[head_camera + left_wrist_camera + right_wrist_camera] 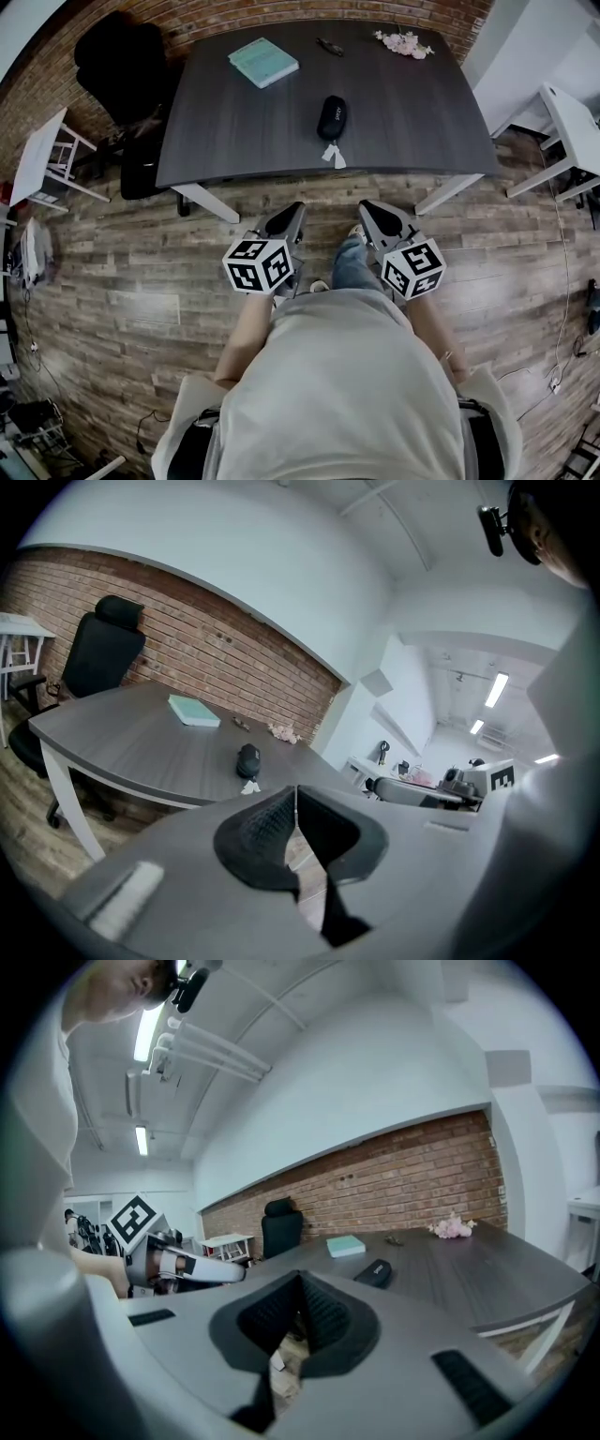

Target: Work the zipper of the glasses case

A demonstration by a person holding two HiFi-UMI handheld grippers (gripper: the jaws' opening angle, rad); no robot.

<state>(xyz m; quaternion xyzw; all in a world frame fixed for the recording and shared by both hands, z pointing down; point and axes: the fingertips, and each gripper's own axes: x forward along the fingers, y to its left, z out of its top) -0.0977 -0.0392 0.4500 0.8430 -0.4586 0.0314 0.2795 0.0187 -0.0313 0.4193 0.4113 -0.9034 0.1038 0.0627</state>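
Glasses case [331, 117] on table [431, 122], book [263, 62] beyond

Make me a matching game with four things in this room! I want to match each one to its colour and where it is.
Things:
1. glasses case
2. book
3. flowers
4. office chair

Colours and places:
A. pink, at the far edge of the table
B. black, off the table, past its left end in the head view
C. black, near the table's front edge, with a white tag beside it
D. pale green, lying flat on the table

Pairs: 1-C, 2-D, 3-A, 4-B.
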